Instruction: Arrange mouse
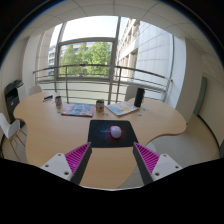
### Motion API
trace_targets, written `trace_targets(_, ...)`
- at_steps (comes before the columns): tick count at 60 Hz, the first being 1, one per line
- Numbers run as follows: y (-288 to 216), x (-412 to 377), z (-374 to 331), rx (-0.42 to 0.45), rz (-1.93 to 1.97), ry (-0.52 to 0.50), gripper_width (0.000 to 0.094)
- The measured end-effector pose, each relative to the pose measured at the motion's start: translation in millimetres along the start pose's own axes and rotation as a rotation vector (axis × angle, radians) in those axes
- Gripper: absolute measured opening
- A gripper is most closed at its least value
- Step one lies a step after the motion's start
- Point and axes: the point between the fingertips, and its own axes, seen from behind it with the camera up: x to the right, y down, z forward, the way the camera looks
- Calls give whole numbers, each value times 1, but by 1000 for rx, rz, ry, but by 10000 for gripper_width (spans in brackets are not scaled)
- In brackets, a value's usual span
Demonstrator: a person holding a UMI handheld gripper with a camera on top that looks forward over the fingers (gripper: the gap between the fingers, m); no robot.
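Observation:
A small pinkish mouse (115,131) lies on a dark mouse mat (111,131) on the light wooden table (60,130), beyond my fingers and roughly centred between them. My gripper (112,158) is open, its two magenta pads (76,157) spread wide with only bare tabletop between them. The mouse is well ahead of the fingertips and untouched.
Further back on the table lie a book or magazine (77,110), a small cup (100,104), a dark object (58,101) and papers (121,109). Black chairs (12,97) stand at the left and at the far right (138,96). Large windows with a railing (90,72) lie behind.

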Motion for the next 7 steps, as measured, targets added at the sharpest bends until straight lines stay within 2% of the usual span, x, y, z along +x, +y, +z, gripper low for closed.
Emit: trace_targets(7,-5,-1,-12,8,10,6,845)
